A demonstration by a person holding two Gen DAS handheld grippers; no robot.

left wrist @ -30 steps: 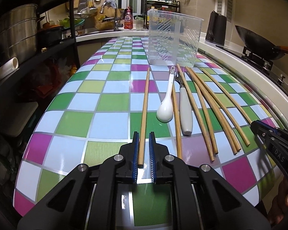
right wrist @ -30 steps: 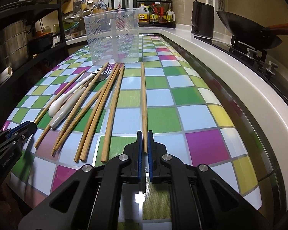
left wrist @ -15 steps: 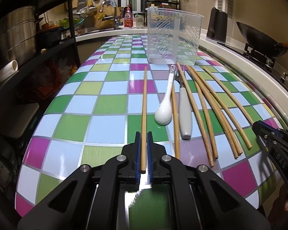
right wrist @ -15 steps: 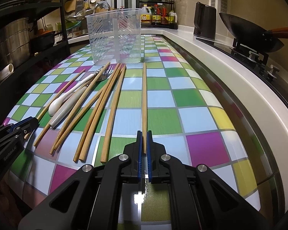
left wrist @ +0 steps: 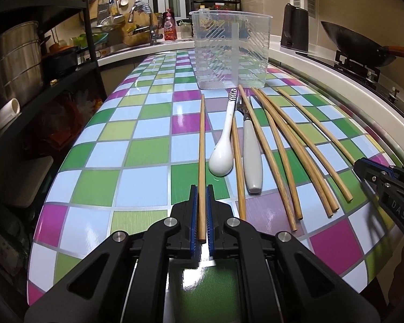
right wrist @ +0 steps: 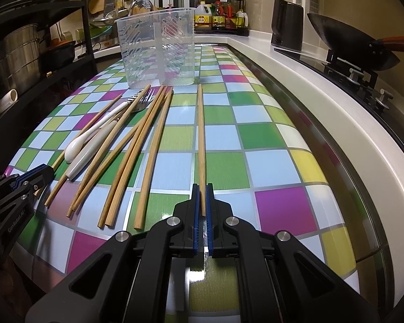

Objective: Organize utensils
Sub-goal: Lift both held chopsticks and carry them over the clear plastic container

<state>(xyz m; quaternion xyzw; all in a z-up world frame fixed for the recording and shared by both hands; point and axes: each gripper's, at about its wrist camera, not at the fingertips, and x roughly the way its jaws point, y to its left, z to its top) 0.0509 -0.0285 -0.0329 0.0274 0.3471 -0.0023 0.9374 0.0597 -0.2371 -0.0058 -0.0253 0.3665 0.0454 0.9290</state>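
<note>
My left gripper (left wrist: 201, 188) is shut on the near end of a wooden chopstick (left wrist: 202, 145) that points away over the checkered table. My right gripper (right wrist: 202, 187) is shut on the near end of another wooden chopstick (right wrist: 200, 134). Between them lie a white spoon (left wrist: 223, 145), a white-handled fork (left wrist: 251, 148) and several loose chopsticks (left wrist: 296, 150). They also show in the right wrist view: the spoon (right wrist: 91, 137), the fork (right wrist: 94, 150) and the loose chopsticks (right wrist: 137, 150). A clear plastic holder (left wrist: 230, 51) stands upright beyond them, also in the right wrist view (right wrist: 159, 51).
A black shelf rack with steel pots (left wrist: 10, 62) stands at the left. A white counter (right wrist: 336, 102) with a wok (right wrist: 347, 43) on a stove and a black kettle (right wrist: 286, 27) runs along the right. A sink and bottles are at the back.
Both grippers have closed on their chopsticks and lifted the near ends slightly. The loose utensils have not moved.
</note>
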